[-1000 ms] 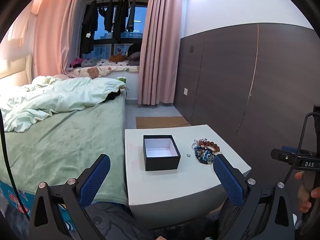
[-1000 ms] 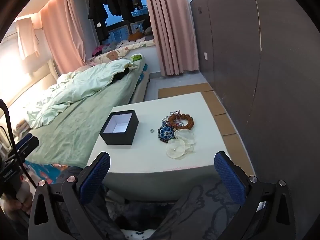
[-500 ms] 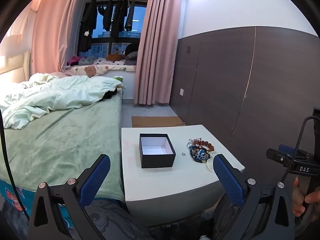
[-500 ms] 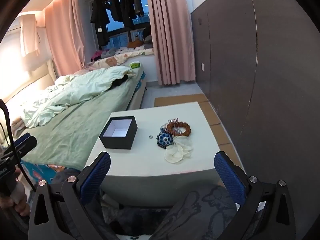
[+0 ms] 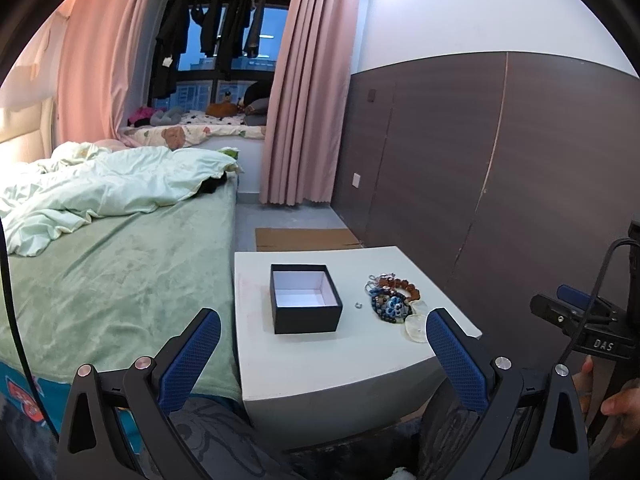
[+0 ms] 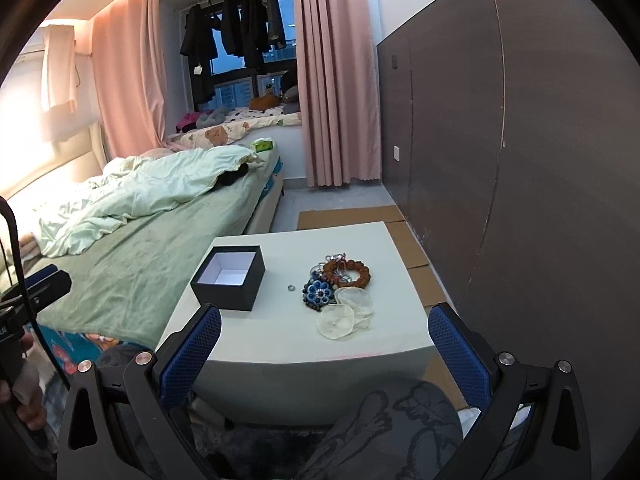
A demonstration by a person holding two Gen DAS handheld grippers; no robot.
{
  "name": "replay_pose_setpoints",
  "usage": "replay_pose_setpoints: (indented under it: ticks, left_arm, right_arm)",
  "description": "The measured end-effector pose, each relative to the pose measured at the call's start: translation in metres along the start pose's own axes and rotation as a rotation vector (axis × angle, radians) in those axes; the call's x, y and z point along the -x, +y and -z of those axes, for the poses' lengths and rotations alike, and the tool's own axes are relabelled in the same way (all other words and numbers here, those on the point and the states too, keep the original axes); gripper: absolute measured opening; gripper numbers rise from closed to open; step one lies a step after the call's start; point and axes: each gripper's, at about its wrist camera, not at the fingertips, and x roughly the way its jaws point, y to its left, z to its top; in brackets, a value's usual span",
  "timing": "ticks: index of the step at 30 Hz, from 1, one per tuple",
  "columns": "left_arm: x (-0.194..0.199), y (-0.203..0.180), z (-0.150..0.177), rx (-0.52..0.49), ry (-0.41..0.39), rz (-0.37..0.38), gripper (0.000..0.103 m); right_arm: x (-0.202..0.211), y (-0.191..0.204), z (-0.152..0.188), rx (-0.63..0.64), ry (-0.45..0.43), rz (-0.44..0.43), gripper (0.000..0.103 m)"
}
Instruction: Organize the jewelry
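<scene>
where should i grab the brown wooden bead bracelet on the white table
Grip the brown wooden bead bracelet from above at its far right arc, one finger inside the loop. It lies flat on the white table, and its near left side overlaps the blue flower piece.

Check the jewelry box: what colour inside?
White inside, black outside; the jewelry box shows best in the right wrist view.

Table [image 6: 384, 248] top: near edge bare across its width, open to approach from the front. Obstacles on the top: 1 open black box [image 6: 229, 278] at the bed side, 1 jewelry pile [image 6: 340, 280] at the wall side. A clear lane runs between them, holding only 1 small ring [image 6: 291, 288]. Bed [image 5: 112, 280] borders the table's left side. Dark wall panel [image 6: 520, 160] stands close on the right. Far edge bare.
</scene>
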Motion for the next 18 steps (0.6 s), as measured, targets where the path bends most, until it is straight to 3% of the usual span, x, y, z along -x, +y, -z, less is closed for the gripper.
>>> replay_pose_setpoints:
  ticks: [18]
  left_arm:
    - [-0.0027,0.0081,0.0033,0.038,0.013,0.001,0.103]
  right_arm:
    - [0.0040,-0.0028,0.0032,-0.034,-0.019,-0.015,0.103]
